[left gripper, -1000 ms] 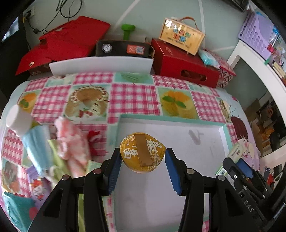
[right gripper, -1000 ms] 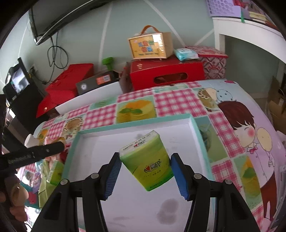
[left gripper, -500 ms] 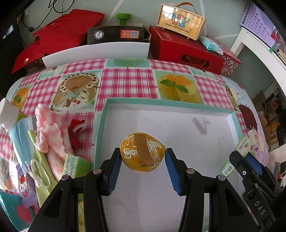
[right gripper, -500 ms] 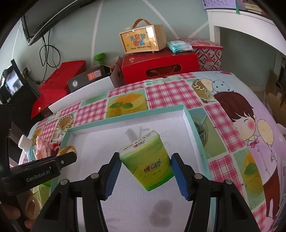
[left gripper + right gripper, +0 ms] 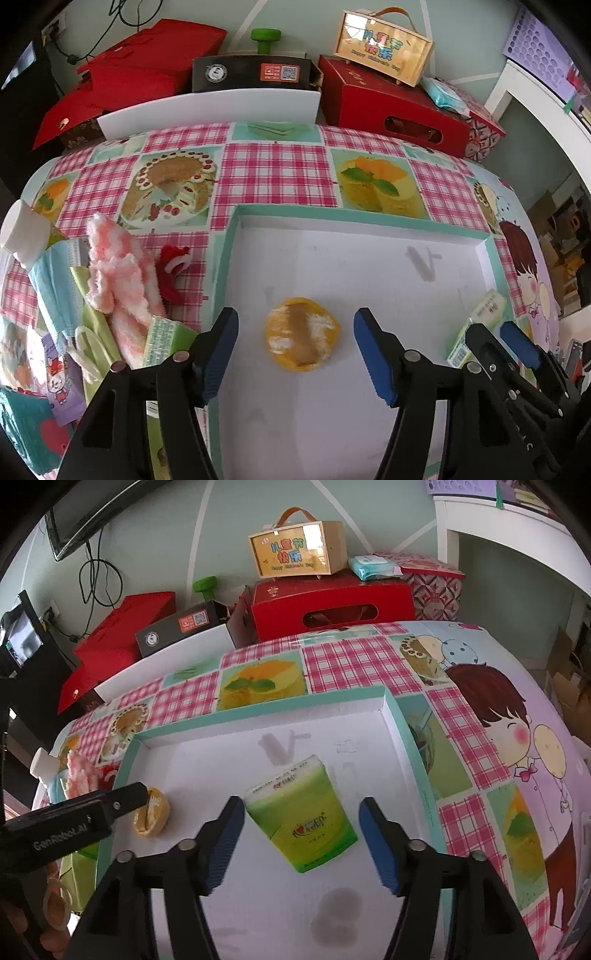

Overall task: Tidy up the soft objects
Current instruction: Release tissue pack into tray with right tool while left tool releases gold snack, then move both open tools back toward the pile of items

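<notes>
Opening wide over the tray point(image 5: 487, 243): left gripper point(image 5: 295, 339) releasing a soft, light orange pouch point(image 5: 301, 332); right gripper point(image 5: 301, 829) freeing a squashy tissue pack point(image 5: 303, 812), best pinched across flat sides.

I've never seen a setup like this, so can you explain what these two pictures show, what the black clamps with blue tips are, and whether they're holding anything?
The clamps are hand-held grippers, one in each of a person's hands, with no robot arm. Each carries a fisheye camera looking along its fingers, so one picture comes from the left gripper and the other from the right gripper. Both hover over a white tray with a teal rim, on a patterned tablecloth. Both are opening and holding nothing: a round yellow pack lies in the tray between the left one's pads, a green tissue pack between the right one's. More soft things, such as a pink fluffy cloth and a face mask, wait left of the tray.
</notes>
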{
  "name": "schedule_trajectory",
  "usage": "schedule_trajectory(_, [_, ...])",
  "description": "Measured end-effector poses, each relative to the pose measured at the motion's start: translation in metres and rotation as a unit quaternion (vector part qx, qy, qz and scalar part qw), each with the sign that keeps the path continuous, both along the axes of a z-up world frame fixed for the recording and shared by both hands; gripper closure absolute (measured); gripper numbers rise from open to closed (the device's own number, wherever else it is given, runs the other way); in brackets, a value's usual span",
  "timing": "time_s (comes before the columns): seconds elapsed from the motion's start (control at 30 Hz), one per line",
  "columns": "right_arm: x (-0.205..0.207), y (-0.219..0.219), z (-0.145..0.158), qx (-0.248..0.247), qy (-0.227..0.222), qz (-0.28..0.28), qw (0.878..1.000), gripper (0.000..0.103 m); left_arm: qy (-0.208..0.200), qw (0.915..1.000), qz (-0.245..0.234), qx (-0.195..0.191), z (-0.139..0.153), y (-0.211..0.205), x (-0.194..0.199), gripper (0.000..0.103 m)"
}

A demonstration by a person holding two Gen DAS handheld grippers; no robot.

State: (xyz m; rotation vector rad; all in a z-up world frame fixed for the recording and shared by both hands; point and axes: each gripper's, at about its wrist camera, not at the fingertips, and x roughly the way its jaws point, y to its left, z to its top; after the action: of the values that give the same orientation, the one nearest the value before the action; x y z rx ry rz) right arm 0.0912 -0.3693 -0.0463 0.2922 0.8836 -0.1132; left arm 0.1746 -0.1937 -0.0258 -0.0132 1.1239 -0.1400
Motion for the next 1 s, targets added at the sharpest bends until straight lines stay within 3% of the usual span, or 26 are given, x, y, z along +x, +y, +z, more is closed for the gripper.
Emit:
schedule_trajectory(0.13, [0.000, 0.001, 0.000, -0.003, 0.001, -0.001, 1.000, 0.017, -0.001, 1.0000, 0.007, 0.002, 0.001, 0.003, 0.000, 0.035])
schedule_trajectory(0.23, [0.002, 0.003, 0.000, -0.007, 0.007, 0.000, 1.000, 0.016, -0.005, 0.9999, 0.015, 0.005, 0.002, 0.006, 0.001, 0.023])
schedule_trajectory(0.33, [0.002, 0.003, 0.000, -0.015, 0.012, -0.006, 1.000, 0.016, -0.011, 0.9996, 0.027, 0.008, 0.003, 0.011, 0.001, 0.020])
schedule_trajectory(0.37, [0.002, 0.004, 0.000, -0.019, 0.012, -0.007, 1.000, 0.016, -0.013, 0.9994, 0.031, 0.009, 0.003, 0.012, 0.001, 0.013])
schedule_trajectory(0.43, [0.002, 0.007, 0.001, -0.028, 0.013, -0.004, 1.000, 0.016, -0.016, 0.9991, 0.039, 0.009, 0.003, 0.015, 0.002, 0.009])
schedule_trajectory(1.0, [-0.003, 0.011, 0.013, 0.000, -0.028, 0.000, 1.000, 0.016, -0.026, 0.9986, 0.045, 0.010, 0.010, 0.023, 0.001, 0.009])
